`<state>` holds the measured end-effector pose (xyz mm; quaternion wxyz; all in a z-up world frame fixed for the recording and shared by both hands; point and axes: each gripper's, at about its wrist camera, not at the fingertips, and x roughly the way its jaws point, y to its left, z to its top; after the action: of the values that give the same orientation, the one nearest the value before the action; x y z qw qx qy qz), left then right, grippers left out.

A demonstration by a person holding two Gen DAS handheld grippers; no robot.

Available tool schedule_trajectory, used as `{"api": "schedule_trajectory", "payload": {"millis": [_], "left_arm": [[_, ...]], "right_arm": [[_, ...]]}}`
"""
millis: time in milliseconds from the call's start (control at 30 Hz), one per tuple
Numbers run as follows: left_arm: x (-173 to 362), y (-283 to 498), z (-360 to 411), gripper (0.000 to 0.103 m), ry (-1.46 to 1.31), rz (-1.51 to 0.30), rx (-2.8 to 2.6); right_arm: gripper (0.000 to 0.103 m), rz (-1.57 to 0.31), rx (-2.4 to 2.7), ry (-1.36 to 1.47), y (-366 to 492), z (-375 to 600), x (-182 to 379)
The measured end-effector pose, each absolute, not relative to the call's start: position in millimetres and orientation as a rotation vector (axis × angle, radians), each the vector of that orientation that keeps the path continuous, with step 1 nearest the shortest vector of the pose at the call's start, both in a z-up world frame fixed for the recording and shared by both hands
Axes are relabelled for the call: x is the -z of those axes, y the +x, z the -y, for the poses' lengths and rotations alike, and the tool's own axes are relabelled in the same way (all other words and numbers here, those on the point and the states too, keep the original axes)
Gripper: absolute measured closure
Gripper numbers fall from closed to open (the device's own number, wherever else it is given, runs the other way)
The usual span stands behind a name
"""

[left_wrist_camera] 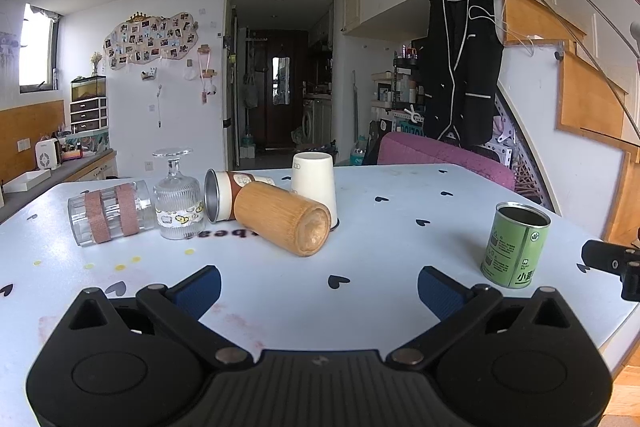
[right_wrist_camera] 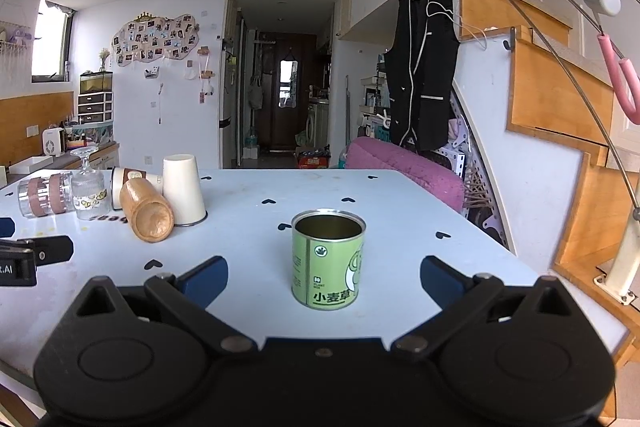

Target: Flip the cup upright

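A green tin cup (right_wrist_camera: 328, 259) stands upright on the table, mouth up, just ahead of my open, empty right gripper (right_wrist_camera: 324, 281); it also shows in the left wrist view (left_wrist_camera: 516, 245) at right. My left gripper (left_wrist_camera: 319, 289) is open and empty over bare table. Beyond it a wooden cup (left_wrist_camera: 282, 219) lies on its side, a white cup (left_wrist_camera: 314, 183) stands upside down, a metal-lined cup (left_wrist_camera: 224, 195) lies on its side, a stemmed glass (left_wrist_camera: 176, 201) stands inverted, and a clear banded glass (left_wrist_camera: 110, 213) lies on its side.
The white table (left_wrist_camera: 400, 239) has black heart marks; its right edge is near the green tin. A pink chair (left_wrist_camera: 444, 155) stands behind the far edge. The right gripper's body (left_wrist_camera: 612, 265) shows at the left view's right edge. Stairs rise at right.
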<state>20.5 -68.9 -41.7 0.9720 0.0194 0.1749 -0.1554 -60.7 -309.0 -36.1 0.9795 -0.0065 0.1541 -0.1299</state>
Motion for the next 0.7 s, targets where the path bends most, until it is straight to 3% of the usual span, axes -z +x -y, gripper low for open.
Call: {"api": "schedule_trajectory", "payload": {"millis": [700], "left_arm": [[43.7,19.4,72.5,0.0,0.044,-0.355,0.323]], "right_arm": [[0.0,-0.313,0.269,-0.012,-61.4,309.2,36.6]]}}
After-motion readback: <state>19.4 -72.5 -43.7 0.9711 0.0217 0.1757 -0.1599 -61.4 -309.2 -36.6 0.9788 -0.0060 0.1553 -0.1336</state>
